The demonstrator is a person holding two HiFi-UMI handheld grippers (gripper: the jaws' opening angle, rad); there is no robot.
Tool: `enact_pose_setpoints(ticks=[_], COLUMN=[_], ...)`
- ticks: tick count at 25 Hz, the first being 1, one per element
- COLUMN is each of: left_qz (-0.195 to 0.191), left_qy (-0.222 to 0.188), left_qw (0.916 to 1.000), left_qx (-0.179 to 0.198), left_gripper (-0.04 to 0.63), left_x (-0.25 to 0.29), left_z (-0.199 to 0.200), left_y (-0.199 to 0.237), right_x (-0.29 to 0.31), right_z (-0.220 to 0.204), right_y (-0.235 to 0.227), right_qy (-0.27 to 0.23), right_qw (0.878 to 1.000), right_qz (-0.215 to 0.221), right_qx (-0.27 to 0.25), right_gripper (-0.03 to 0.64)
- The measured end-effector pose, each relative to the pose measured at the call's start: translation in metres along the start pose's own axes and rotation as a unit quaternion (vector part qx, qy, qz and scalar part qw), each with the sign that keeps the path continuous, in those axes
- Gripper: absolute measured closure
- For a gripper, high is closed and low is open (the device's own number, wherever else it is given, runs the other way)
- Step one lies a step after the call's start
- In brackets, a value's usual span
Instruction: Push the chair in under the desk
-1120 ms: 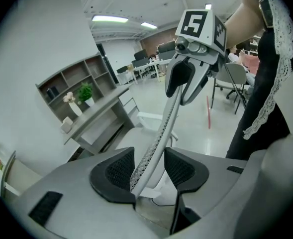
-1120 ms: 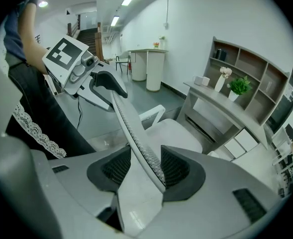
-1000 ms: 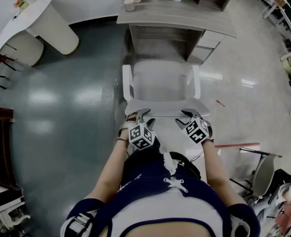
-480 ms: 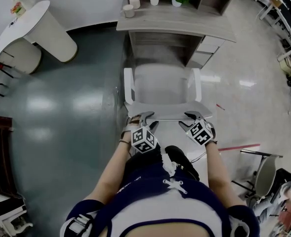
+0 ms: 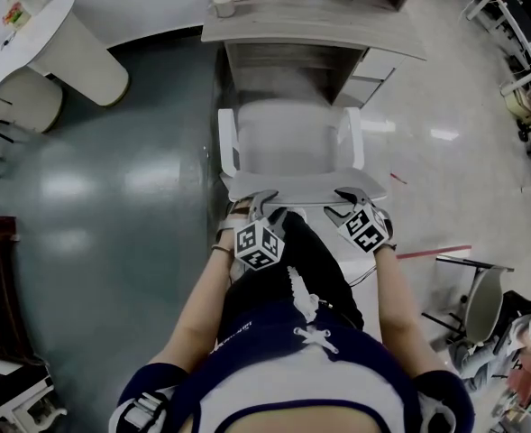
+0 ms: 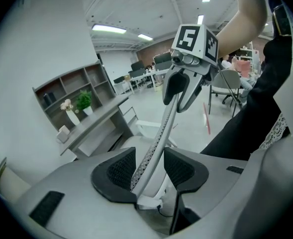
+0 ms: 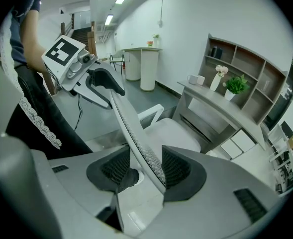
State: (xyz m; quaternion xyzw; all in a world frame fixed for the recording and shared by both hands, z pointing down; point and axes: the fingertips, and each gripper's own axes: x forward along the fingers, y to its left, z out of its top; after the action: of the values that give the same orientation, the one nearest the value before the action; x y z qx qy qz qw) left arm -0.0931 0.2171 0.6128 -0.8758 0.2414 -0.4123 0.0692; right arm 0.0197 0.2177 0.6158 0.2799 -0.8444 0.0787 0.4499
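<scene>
A round white table (image 5: 32,36) on a drum-shaped base stands at the far left on a glossy dark-green floor (image 5: 112,179); further right the floor is pale and just as shiny, crossed by a thin red strip (image 5: 432,253).

The tabletop (image 5: 310,27) is a long grey slab with a wood grain, carrying two small pale cups (image 5: 224,4) at its left end; an open grey shelf (image 6: 71,86) with a leafy plant (image 6: 84,101) rises behind it.

The chair (image 5: 288,142) is white, with a smooth cushioned seat, two looped plastic armrests (image 5: 229,147) and a thin backrest (image 5: 306,186) whose rim is a fine dotted mesh; it stands just in front of the tabletop, facing the knee space, its seat just short of the front edge.

The left tool (image 5: 263,204) is smooth grey plastic with dark ribbed pads (image 6: 117,169); its jaws stand apart astride the backrest rim, which leans on one pad and leaves a gap to the other, so it is released, not clenched.

The right tool (image 5: 346,198) straddles the same rim further along; the mesh lies against one pad and clear of the other, jaws likewise unclenched.
</scene>
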Motion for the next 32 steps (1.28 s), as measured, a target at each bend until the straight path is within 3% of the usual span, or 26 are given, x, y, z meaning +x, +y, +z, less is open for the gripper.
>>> enact_pose_setpoints(ticks=[32], left_qz=[-0.018], left_qy=[-0.003], left_qw=[0.9998], left_qx=[0.005], left_gripper=[0.411], left_x=[0.007], left_z=[-0.003], left_y=[0.029], right_x=[0.012], right_z=[0.016], right_y=[-0.013], right_qy=[0.006], right_qw=[1.0], right_qz=[0.001], right_qx=[0.015], right_gripper=[0.439])
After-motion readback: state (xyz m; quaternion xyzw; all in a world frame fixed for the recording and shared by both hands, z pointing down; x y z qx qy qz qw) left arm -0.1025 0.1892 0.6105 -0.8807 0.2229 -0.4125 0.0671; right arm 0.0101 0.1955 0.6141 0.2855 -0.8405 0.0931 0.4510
